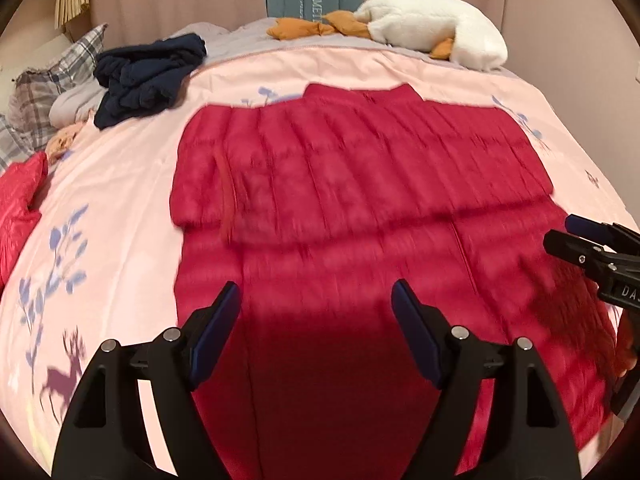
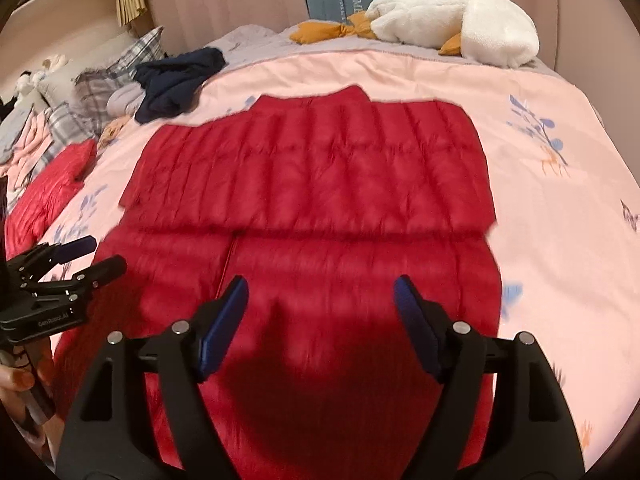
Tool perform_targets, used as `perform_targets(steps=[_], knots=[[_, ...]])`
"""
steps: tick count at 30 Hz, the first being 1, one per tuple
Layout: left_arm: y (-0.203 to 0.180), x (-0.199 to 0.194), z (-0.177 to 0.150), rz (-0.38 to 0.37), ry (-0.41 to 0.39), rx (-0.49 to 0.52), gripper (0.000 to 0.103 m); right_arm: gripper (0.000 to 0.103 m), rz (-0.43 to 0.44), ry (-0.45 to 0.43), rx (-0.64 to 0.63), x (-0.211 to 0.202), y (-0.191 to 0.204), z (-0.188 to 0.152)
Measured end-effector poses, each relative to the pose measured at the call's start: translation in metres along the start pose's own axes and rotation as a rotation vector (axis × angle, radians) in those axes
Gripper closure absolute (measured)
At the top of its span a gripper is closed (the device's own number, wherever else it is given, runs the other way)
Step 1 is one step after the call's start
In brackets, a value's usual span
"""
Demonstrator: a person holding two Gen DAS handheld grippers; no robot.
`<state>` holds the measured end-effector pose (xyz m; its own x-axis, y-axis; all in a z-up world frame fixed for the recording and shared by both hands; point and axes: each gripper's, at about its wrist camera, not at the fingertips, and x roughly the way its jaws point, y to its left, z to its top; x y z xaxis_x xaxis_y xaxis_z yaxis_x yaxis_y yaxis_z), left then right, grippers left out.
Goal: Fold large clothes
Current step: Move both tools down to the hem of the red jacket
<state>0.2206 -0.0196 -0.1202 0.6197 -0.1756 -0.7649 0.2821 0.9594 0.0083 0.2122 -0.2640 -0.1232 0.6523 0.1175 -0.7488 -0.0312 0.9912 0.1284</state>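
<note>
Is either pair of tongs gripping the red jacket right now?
No. The left tongs and right tongs both stand open above the red jacket, with nothing between their pads.

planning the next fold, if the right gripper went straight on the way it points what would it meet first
Most likely the red puffer jacket lying directly below the open right gripper; nothing shows between them, though depth is unclear.

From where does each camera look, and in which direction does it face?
Left wrist: on the left gripper, facing forward over the red jacket; the right gripper shows at the right edge.
Right wrist: on the right gripper, same direction; the left gripper and a hand show at the left.
Shared: jacket, white plush toy.
</note>
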Motion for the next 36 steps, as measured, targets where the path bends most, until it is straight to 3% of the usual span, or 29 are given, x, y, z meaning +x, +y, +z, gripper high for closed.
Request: perform_targets(steps=[10, 15, 20, 25, 32, 36], knots=[[-0.001, -0.009, -0.062, 0.006, 0.084, 0.007, 0.024, 0.024, -0.083, 0.085, -0.103, -0.025, 0.010, -0.074], [0.006, -0.028, -0.084, 0.022, 0.077, -0.012, 0.013, 0.024, -0.086, 0.056, -0.094, -0.053, 0.005, -0.107], [0.028, -0.059, -0.114, -0.012, 0.059, -0.091, 0.013, 0.019, -0.086, 0.045, -0.105, -0.089, 0.000, -0.134], [0.063, -0.083, -0.139, -0.008, 0.054, -0.225, 0.013, 0.017, -0.078, -0.012, 0.031, -0.131, -0.034, -0.154], [0.100, -0.082, -0.152, -0.200, 0.078, -0.457, 0.013, 0.015, 0.070, -0.042, 0.384, -0.143, -0.102, -0.167], [0.100, -0.072, -0.154, -0.334, 0.086, -0.544, 0.013, 0.015, 0.176, -0.005, 0.459, -0.128, -0.107, -0.172]])
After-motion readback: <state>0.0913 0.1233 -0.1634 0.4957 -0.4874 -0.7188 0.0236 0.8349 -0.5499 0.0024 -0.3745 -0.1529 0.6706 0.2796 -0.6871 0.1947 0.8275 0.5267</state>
